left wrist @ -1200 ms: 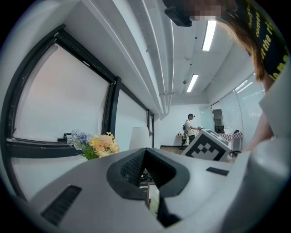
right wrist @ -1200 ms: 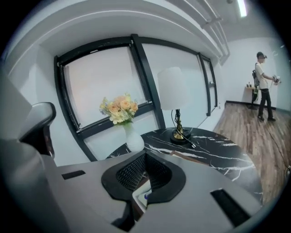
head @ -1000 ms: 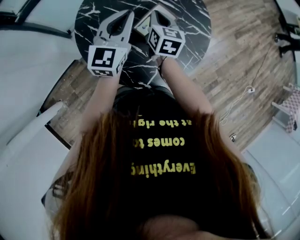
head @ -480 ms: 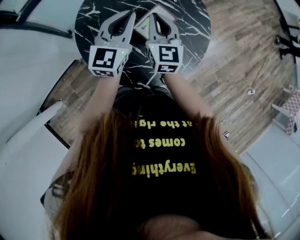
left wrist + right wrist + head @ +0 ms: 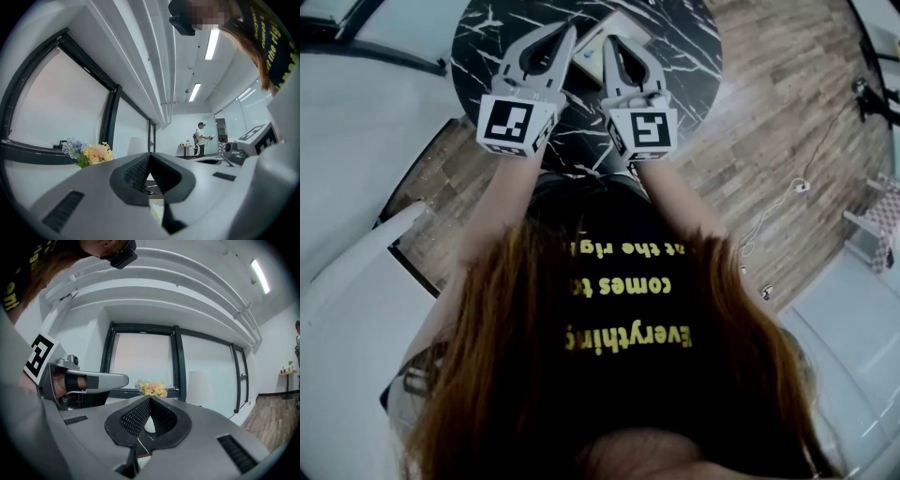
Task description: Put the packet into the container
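The grey right gripper (image 5: 611, 45) had been straightened toward 12 o'clock, closed and empty like the grey left gripper (image 5: 566, 34); the packet was judged not yet gripped.

"Everything comes" on black shirt (image 5: 619, 314)

Black white-veined table (image 5: 684, 56); brown wood-grain floor (image 5: 769, 122)
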Tool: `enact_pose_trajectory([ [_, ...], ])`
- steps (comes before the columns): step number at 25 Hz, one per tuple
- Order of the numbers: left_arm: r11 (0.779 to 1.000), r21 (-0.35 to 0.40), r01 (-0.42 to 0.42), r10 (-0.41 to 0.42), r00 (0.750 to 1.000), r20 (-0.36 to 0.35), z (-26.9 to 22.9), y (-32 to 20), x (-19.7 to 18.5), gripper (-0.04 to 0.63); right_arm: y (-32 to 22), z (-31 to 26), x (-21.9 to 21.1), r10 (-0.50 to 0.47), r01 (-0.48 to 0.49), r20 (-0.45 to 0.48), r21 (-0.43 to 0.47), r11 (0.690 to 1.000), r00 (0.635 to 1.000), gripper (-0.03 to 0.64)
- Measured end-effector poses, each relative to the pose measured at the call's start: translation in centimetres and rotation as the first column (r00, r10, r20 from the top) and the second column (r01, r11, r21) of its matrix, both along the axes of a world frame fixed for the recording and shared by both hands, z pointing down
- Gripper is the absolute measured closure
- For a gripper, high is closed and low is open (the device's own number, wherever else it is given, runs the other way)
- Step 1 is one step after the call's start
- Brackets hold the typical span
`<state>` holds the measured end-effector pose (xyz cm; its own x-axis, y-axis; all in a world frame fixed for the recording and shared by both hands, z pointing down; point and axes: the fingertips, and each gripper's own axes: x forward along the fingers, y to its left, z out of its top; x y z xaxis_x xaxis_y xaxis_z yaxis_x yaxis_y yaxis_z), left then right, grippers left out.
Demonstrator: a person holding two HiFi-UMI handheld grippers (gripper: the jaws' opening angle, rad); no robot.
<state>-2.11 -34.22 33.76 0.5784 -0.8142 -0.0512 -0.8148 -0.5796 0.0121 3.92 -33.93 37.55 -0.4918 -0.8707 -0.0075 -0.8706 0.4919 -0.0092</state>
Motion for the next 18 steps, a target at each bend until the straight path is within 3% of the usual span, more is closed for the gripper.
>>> enact_pose_trajectory([
  [5, 0.999, 0.018, -0.046, 0.046, 0.999, 0.014, -0.3, 1.0, 0.8, 0.597, 1.1, -1.1, 0.0, -0.016, 0.016, 0.007, 0.037, 0.999, 1.000, 0.600],
  [18, 0.998, 0.023, -0.053, 0.052, 0.998, 0.034, -0.3, 1.5, 0.7, 0.597, 1.3, -1.7, -0.6, -0.019, 0.021, -0.033, 0.063, 0.998, 0.999, 0.600],
])
